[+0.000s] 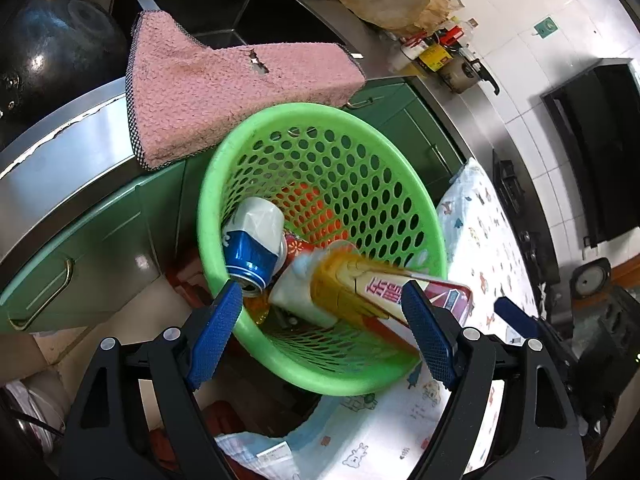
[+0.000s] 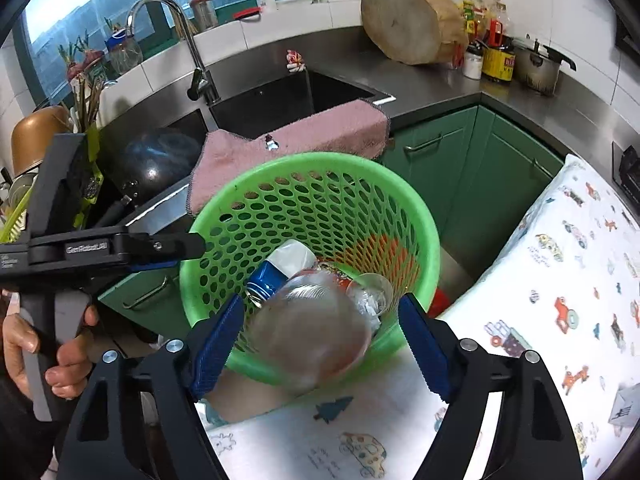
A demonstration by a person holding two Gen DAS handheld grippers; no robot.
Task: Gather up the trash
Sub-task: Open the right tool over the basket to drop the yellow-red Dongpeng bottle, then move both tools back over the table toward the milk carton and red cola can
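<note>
A green perforated basket (image 1: 224, 168) (image 2: 428, 248) stands at the edge of a cloth-covered table. Inside lies a blue and white can (image 1: 254, 240) (image 2: 266, 276). My left gripper (image 1: 322, 312) is open just above the near rim; a blurred yellow and red carton (image 1: 360, 288) is between its blue fingers (image 1: 218, 332), untouched, tipping into the basket. My right gripper (image 2: 320, 320) is open; a blurred clear plastic bottle (image 2: 312, 332) is between its fingers (image 2: 424, 344), over the basket's near rim. The left gripper (image 2: 160, 246) also shows at the left of the right wrist view.
A pink towel (image 1: 224, 92) (image 2: 304, 136) hangs over the steel counter by the sink (image 2: 280, 96). Green cabinets (image 2: 480, 168) stand behind the basket. A printed tablecloth (image 1: 472, 240) (image 2: 560, 280) covers the table. A wooden block (image 2: 412, 20) and jars sit on the counter.
</note>
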